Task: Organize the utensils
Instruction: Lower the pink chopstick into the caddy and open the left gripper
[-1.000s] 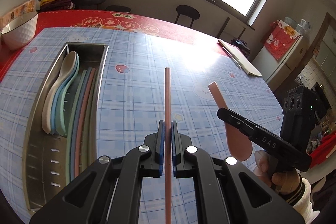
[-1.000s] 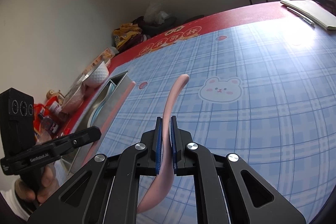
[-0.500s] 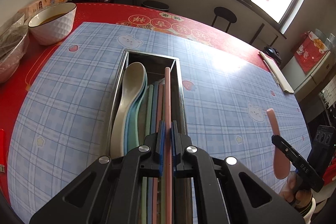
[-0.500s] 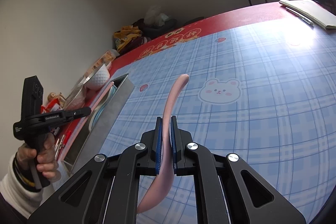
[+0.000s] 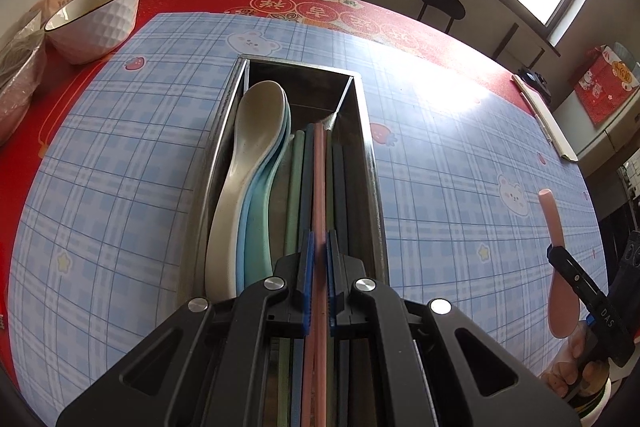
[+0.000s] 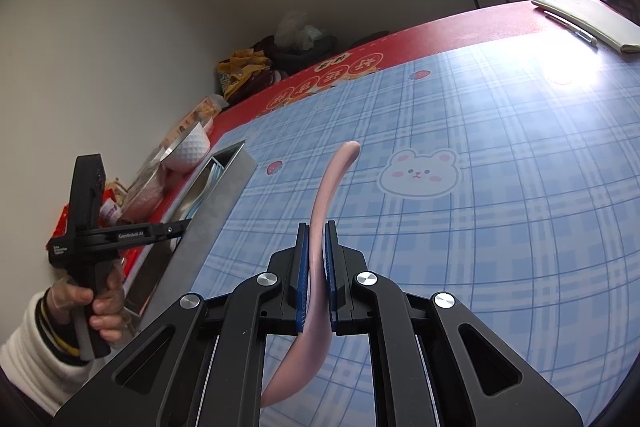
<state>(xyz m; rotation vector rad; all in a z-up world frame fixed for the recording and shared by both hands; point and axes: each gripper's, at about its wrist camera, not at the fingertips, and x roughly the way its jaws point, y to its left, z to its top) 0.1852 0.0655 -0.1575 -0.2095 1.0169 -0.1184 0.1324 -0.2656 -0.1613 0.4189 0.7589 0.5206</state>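
Note:
A steel utensil tray (image 5: 368, 131) lies on the blue plaid mat. Stacked spoons (image 5: 256, 147), cream on top of blue ones, fill its left side, and several chopsticks (image 5: 298, 163) lie along its right side. My left gripper (image 5: 318, 247) is shut on a pink chopstick (image 5: 319, 179), held lengthwise over the tray among the other chopsticks. My right gripper (image 6: 316, 231) is shut on a pink spoon (image 6: 332, 179), handle pointing forward, above the mat to the right of the tray (image 6: 224, 195). The left gripper (image 6: 176, 227) shows beside the tray in the right wrist view.
A white bowl (image 5: 96, 15) and a plastic bag (image 5: 16, 75) sit at the table's left edge on the red cloth. A notebook with a pen (image 6: 584, 23) lies at the far right. A stool (image 5: 442, 5) stands beyond the table under the window.
My left gripper has carried the pink chopstick from over the mat leftward to above the tray and lowered it among the chopsticks. The right gripper has kept still with the pink spoon.

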